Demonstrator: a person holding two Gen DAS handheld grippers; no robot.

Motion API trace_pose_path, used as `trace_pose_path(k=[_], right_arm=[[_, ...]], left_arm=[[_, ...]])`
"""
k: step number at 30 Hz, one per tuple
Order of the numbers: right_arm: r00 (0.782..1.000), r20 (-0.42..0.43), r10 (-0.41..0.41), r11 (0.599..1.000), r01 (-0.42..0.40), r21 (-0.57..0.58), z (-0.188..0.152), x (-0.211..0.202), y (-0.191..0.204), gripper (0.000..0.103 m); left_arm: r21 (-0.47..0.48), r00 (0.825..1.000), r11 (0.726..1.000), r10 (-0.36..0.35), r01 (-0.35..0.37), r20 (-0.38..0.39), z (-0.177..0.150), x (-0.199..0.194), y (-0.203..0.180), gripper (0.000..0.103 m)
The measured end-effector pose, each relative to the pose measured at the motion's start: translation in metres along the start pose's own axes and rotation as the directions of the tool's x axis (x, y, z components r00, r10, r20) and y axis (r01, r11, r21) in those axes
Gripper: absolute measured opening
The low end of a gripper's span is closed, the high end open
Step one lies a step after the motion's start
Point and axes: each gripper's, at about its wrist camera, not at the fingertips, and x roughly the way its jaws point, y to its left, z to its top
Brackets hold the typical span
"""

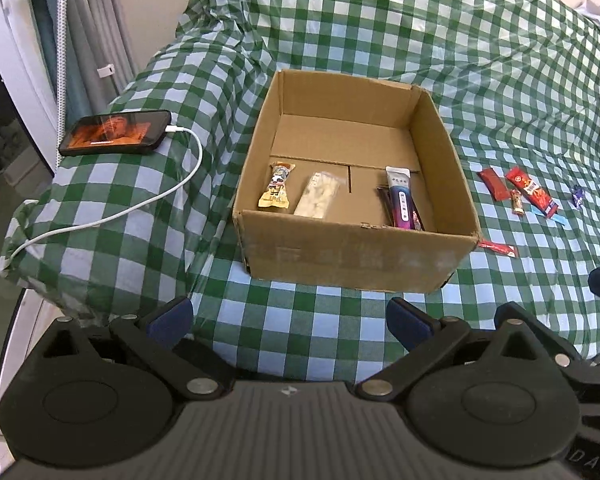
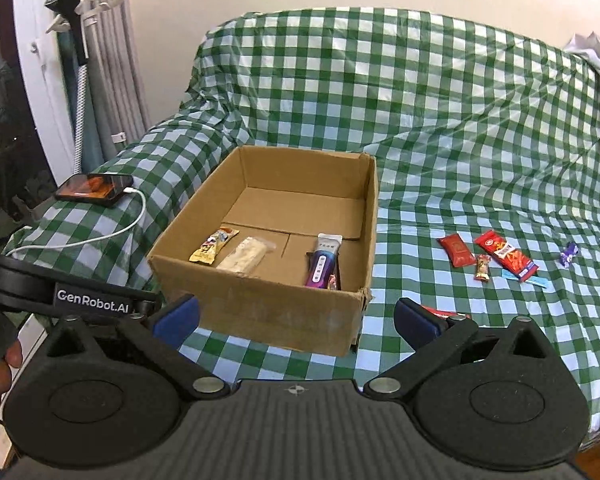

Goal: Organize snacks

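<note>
While the left gripper [image 1: 288, 320] stands wide and empty, the cardboard box [image 1: 352, 256] sits just ahead of its jaws, with loose snacks [image 1: 520, 192] on bare checked cloth [image 1: 300, 340] ahead and to the right.

From the right wrist, the right gripper [image 2: 296, 316] is spread wide, empty; the box lies ahead between its jaws, snacks ahead-right, open cloth around.

Checked cloth [image 1: 340, 340] carries box [image 1: 352, 256], phone [image 1: 114, 132], loose snacks [image 1: 530, 190].

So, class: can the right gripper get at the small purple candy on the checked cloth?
Probably yes: the right gripper is open and empty, and the purple candy lies alone on bare cloth, right of the box.
</note>
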Motion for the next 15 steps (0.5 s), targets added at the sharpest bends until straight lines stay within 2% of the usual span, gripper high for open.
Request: trace_pose_path(k=[15], right_arm=[[0.997,0.075,0.002,1.000,-0.003,0.008,-0.008,-0.035,-0.004,0.102]], left_arm=[[0.023,0.998,1.000,0.015,-0.017,0.056,-0.014,-0.033,-0.006,0.103]])
